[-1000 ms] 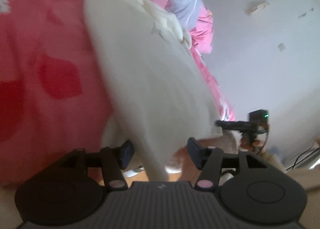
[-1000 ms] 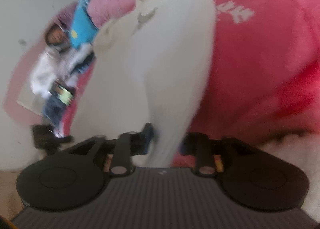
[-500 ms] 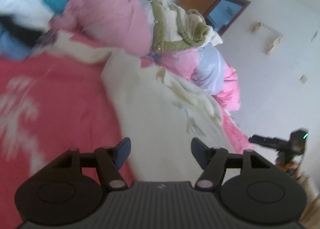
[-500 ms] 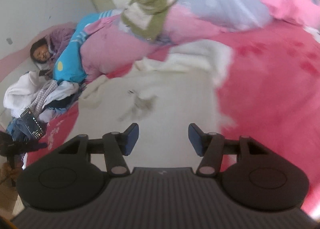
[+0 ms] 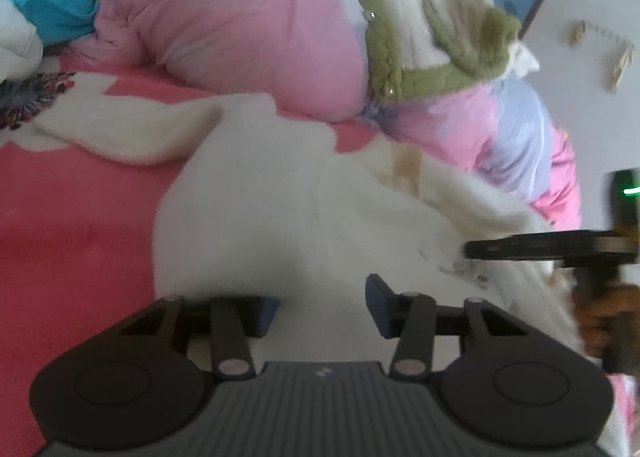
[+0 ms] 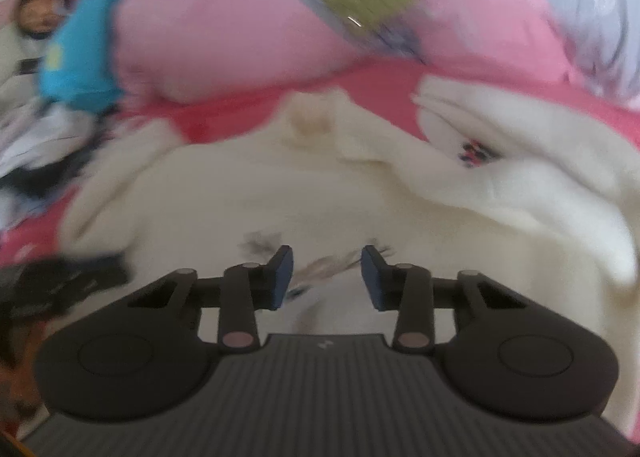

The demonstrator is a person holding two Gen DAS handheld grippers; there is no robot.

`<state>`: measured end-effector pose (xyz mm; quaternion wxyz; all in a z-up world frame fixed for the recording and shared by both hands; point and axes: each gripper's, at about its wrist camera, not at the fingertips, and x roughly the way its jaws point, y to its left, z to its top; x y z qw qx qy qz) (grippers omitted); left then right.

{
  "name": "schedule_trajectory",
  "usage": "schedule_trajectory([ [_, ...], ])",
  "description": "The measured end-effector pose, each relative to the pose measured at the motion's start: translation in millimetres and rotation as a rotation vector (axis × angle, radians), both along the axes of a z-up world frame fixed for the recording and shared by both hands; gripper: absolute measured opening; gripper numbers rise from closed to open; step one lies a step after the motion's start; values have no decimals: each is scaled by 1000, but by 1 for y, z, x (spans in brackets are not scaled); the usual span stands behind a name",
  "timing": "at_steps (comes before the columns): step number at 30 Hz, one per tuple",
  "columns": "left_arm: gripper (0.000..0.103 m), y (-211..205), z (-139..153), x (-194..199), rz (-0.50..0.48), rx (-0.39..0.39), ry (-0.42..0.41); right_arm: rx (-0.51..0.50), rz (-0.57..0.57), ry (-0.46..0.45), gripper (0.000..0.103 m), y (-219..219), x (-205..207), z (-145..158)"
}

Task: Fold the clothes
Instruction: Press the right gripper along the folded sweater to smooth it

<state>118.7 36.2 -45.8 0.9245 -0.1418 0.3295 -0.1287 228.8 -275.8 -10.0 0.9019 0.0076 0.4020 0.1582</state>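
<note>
Both tongs, left [image 5: 322, 303] and right [image 6: 326, 277], are held spread, empty, above the white garment [image 5: 288, 209], spread lengthwise toward upper frame.

The light is soft and even, like daylight in a room, and nothing looks very dark or very bright. No hard shadows show, only a faint grey shade on the white garment [image 5: 288, 217] just ahead of the left gripper [image 5: 322, 307]. No glare shows, apart from a small green light [image 5: 631, 190] that glows at the right edge. Both views bend like a fishbowl, and the corners go black. The left view is a bit soft. The right view is much more smeared, most of all the pink bedding [image 6: 224, 37] at the top, so the grey marks near the right gripper [image 6: 326, 277] may be a print, but it is hard to tell.
</note>
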Motion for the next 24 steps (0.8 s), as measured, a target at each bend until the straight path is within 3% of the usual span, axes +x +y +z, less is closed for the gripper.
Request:
schedule_trajectory([
  [2,49,1,-2,1,4,-7,-1,3,-77,34,25,-17,34,-15],
  [5,49,3,-5,2,10,-18,-2,165,-227,50,11,-57,76,-18],
  [9,49,4,-8,2,18,-27,-3,403,-438,51,9,-102,103,-22],
  [12,49,3,-8,2,24,-26,-5,678,-512,100,16,-121,91,-27],
  [14,49,2,-8,2,28,-25,-6,721,-380,97,18,-104,80,-15],
  [17,49,2,-8,1,34,-24,-7,551,-128,138,21,-45,76,8],
  [21,45,3,-8,1,52,-31,-8,305,170,207,21,49,74,11],
  [24,43,5,-9,0,72,-33,-7,172,255,286,21,102,77,-10],
])
